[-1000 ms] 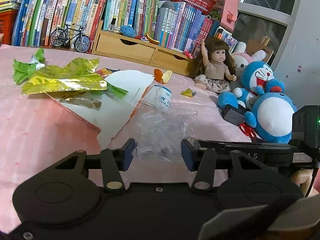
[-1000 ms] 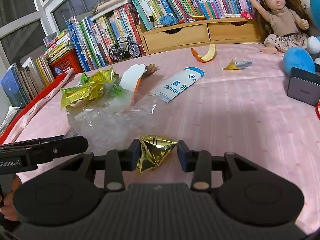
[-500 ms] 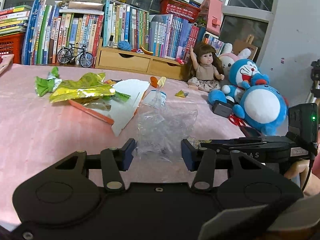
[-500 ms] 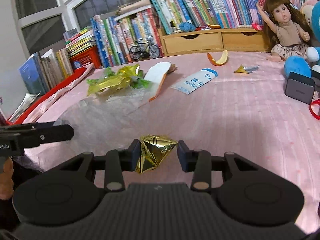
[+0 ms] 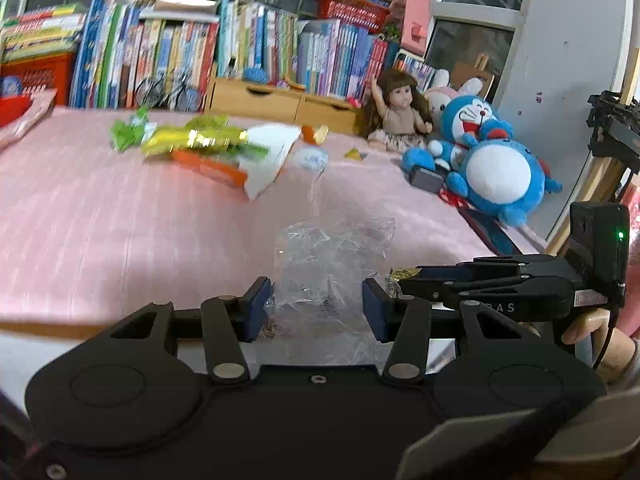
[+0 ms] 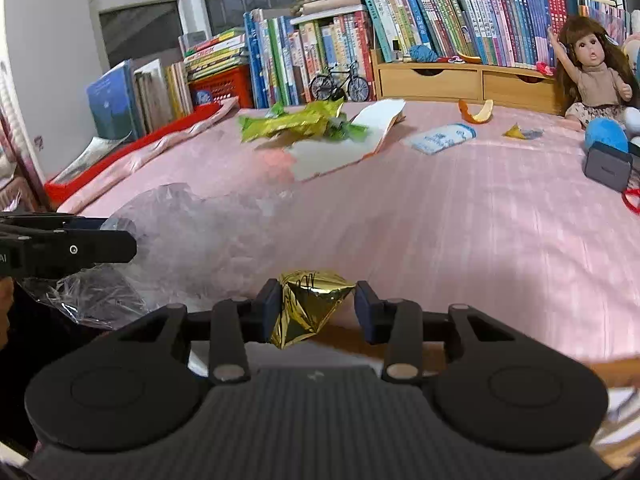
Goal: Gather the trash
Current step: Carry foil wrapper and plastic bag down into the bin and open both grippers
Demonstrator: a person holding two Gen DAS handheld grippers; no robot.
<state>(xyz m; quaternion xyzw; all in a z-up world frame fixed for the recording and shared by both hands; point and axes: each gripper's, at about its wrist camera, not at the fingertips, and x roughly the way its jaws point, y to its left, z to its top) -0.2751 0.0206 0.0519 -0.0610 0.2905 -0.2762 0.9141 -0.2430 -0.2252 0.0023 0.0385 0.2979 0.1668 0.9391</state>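
My right gripper (image 6: 316,312) is clenched on a crumpled gold foil wrapper (image 6: 310,306), which is pinched between its two dark-blue pads above the near edge of the pink tabletop (image 6: 460,220). My left gripper (image 5: 318,306) grasps a clear plastic bag (image 5: 332,264); the film bunches between its pads and billows forward over the table edge. In the right wrist view the same bag (image 6: 192,236) spreads to the left of the foil, with the left gripper's fingers (image 6: 96,246) clamped on its rim. In the left wrist view the right gripper (image 5: 394,280) reaches in from the right, its tips just beside the bag.

Farther out on the table lie a green-and-yellow snack wrapper (image 6: 296,122), a torn white-and-orange carton (image 6: 360,136), a light-blue wipes packet (image 6: 442,138), a piece of orange peel (image 6: 476,110) and a small yellow scrap (image 6: 516,132). A doll (image 6: 596,76), blue plush toys (image 5: 492,160) and a row of books (image 6: 440,12) stand along the back.
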